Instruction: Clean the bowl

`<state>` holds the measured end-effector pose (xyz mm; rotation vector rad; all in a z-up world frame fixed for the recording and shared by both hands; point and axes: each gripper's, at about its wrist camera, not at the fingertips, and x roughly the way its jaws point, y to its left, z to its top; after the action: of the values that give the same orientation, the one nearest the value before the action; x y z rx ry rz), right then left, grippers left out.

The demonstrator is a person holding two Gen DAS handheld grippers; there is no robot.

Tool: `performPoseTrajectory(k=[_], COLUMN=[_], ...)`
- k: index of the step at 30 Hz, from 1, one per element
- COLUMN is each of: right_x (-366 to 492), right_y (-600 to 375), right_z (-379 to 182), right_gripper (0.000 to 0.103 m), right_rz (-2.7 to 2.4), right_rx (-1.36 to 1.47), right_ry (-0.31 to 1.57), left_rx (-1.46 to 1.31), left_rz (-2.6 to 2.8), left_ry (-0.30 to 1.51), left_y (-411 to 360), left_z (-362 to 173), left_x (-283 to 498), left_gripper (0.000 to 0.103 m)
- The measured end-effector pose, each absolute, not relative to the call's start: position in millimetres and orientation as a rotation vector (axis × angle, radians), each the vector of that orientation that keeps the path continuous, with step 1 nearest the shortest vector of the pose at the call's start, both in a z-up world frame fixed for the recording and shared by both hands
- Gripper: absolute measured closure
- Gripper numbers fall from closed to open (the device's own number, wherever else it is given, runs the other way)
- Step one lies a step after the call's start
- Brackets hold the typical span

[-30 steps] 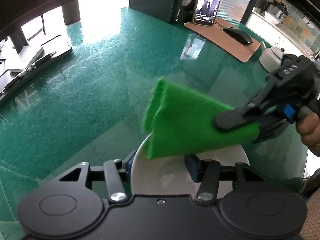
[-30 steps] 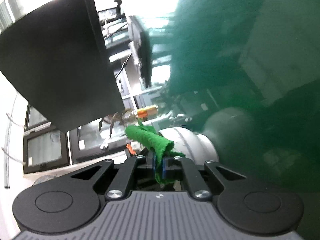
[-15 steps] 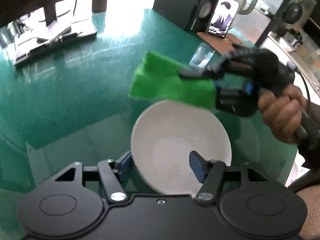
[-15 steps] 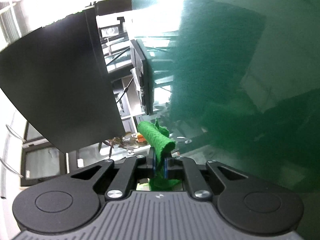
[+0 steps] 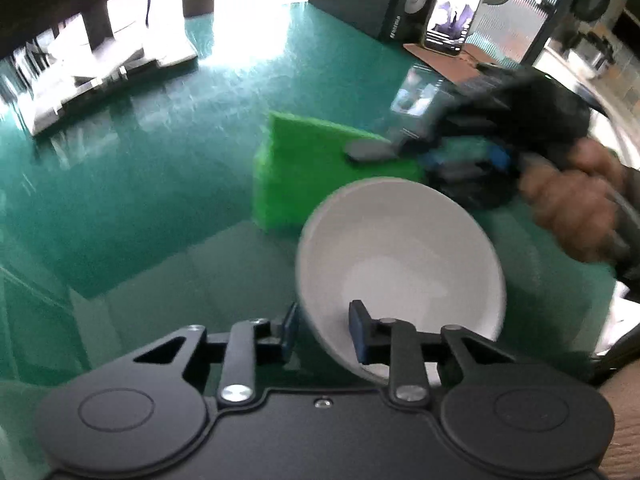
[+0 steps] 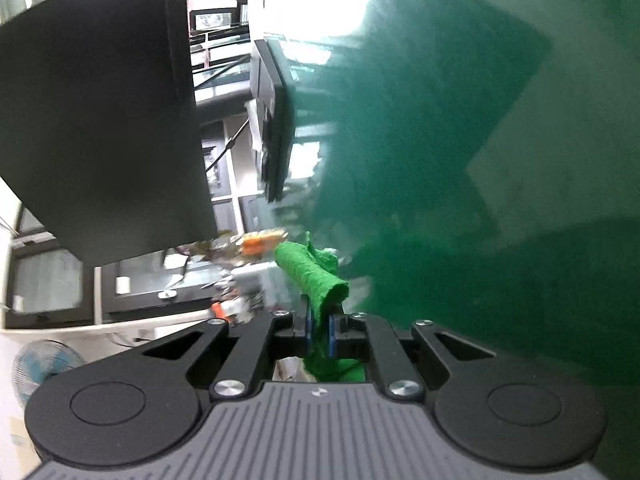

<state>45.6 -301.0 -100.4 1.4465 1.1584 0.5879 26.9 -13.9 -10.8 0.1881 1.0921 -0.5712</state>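
Since the earlier frame the left gripper (image 5: pixel 322 330) is closing on the white bowl (image 5: pixel 400 264)'s near rim; the right gripper (image 6: pixel 320 330), clamped on the green cloth (image 5: pixel 304 168) at the bowl's eleven o'clock, should wipe inside only once that rim hold looks firm

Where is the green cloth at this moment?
In the left wrist view the green cloth is clamped in the right gripper, just beyond the white bowl's far rim, over the green table.
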Motion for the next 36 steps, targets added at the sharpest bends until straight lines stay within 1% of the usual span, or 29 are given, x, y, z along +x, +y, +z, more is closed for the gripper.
performPoseTrajectory(k=[3,4,8,10,15,18,23,30,36], right_x=[21,11,-16,-12,30,47,34,-2,34], right_y=[-316,-321,-326,-324,-302,-290,-301,-317,-297], right_z=[-99,-99,-105,-107,-111,-107,-103,-105,-110], right_gripper=[0.094,0.094,0.094,0.094,0.093,0.093,0.093,0.093,0.093], right_rz=[0.567,0.561,0.513,0.512,0.519,0.557,0.550,0.504,0.521], right_rx=[1.499,1.515,1.562,1.575,1.590,1.557,1.548,1.549,1.541], right_ry=[1.158,1.162,1.182,1.175,1.139,1.143,1.162,1.221,1.176], left_rx=[0.253,0.280,0.315,0.335,0.341,0.340,0.329,0.319,0.314], left_rz=[-0.583,-0.593,-0.637,-0.637,-0.630,-0.625,-0.633,-0.636,-0.618], left_ry=[1.054,1.039,1.029,1.023,1.015,1.013,1.015,1.020,1.022], left_y=[-19,-20,-23,-26,-26,-26,-26,-26,-27], left_z=[-10,-9,-10,-10,-11,-11,-12,-12,-12], left_x=[35,38,47,46,42,41,40,40,39], left_gripper=[0.074,0.071,0.070,0.069,0.069,0.069,0.059,0.059,0.059])
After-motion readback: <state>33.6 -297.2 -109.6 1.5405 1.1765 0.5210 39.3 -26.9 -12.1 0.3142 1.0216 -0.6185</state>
